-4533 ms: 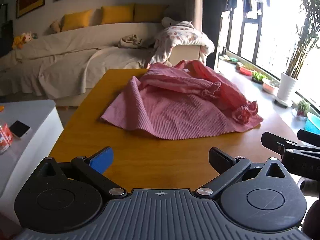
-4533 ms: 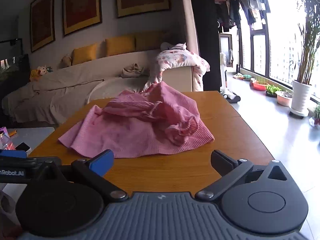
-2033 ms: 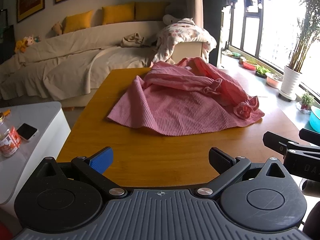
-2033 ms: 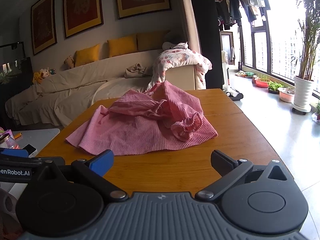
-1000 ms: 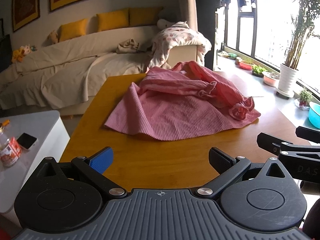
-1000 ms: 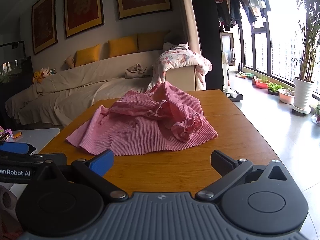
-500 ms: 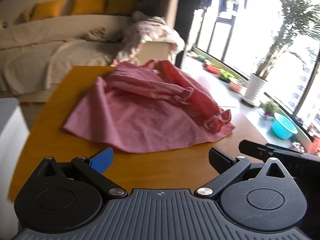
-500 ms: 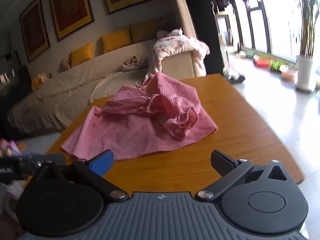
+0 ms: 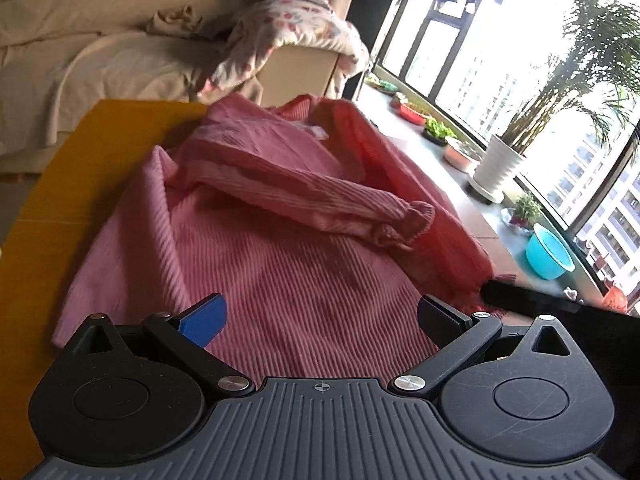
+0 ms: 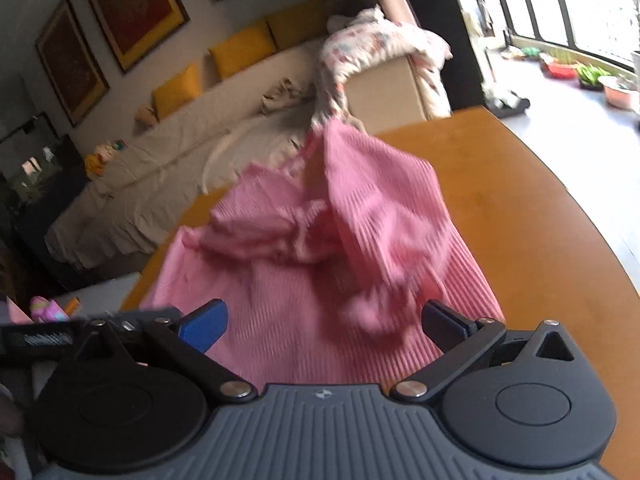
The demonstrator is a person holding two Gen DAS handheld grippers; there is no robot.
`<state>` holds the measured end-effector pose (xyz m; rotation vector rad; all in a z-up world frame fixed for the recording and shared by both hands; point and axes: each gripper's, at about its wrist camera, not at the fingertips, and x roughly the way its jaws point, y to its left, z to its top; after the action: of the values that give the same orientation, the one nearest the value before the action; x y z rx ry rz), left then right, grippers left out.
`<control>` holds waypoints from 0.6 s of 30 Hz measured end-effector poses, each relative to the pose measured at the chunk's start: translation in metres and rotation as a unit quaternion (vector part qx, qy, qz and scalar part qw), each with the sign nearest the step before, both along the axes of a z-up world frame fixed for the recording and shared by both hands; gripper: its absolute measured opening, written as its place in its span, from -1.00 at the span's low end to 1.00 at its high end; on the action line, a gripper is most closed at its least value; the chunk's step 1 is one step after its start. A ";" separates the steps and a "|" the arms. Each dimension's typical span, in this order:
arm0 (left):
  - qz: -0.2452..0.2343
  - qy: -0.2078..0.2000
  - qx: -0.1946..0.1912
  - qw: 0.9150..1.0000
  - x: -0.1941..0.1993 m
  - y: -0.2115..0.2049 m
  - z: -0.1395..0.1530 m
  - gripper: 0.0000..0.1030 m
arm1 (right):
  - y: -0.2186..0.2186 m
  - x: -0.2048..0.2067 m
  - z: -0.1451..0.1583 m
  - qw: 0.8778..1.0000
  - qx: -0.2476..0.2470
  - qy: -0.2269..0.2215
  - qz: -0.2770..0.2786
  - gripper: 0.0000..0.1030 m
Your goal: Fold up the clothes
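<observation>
A crumpled pink ribbed garment [image 9: 280, 248] lies on the wooden table [image 9: 52, 184], its sleeves thrown across the body and one gathered cuff [image 9: 404, 224] lying on top. My left gripper [image 9: 322, 320] hovers open just above the garment's near hem, nothing between its fingers. In the right wrist view the same garment [image 10: 320, 260] fills the middle, blurred by motion. My right gripper [image 10: 324, 324] is open over the near edge, close to a bunched cuff [image 10: 368, 312]. The right gripper's black body [image 9: 560, 308] pokes in beside the left one.
The table [image 10: 540, 240] has bare wood to the right of the garment. Behind it stands a covered sofa [image 9: 100, 48] with a floral blanket [image 9: 296, 20] on its arm. Potted plants [image 9: 500, 164] and a blue basin [image 9: 548, 252] sit by the window.
Both grippers have swept forward and down from the table's front edge to just over the garment's near hem, tilting as they went. The garment lies as before. Both stay open.
</observation>
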<state>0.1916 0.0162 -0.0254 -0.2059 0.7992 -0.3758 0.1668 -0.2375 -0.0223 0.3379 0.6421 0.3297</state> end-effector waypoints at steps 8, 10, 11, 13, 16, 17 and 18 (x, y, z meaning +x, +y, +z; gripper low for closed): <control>-0.008 0.027 -0.032 0.999 0.013 0.005 -0.023 1.00 | -0.004 0.036 -0.026 0.995 0.081 0.063 -0.002 1.00; -0.010 0.015 -0.041 0.999 0.009 0.008 -0.026 1.00 | -0.007 0.035 -0.031 0.994 0.092 0.062 -0.003 1.00; -0.010 0.005 -0.046 0.999 0.007 0.010 -0.028 1.00 | -0.009 0.034 -0.033 0.993 0.097 0.062 -0.004 1.00; -0.013 -0.014 -0.045 0.999 0.002 0.010 -0.031 1.00 | -0.013 0.033 -0.035 0.992 0.109 0.063 -0.005 1.00; -0.015 -0.029 -0.031 0.999 -0.007 0.007 -0.032 1.00 | -0.015 0.030 -0.037 0.992 0.106 0.066 -0.002 1.00; -0.014 -0.030 -0.030 0.999 -0.011 0.006 -0.032 1.00 | -0.015 0.027 -0.037 0.993 0.100 0.065 0.001 1.00; -0.015 -0.030 -0.028 0.999 -0.014 0.005 -0.031 1.00 | -0.015 0.023 -0.037 0.993 0.096 0.065 0.004 1.00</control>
<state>0.1780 0.0214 -0.0567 -0.2351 0.7345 -0.4305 0.1903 -0.2521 -0.0590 0.5444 0.7406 0.3800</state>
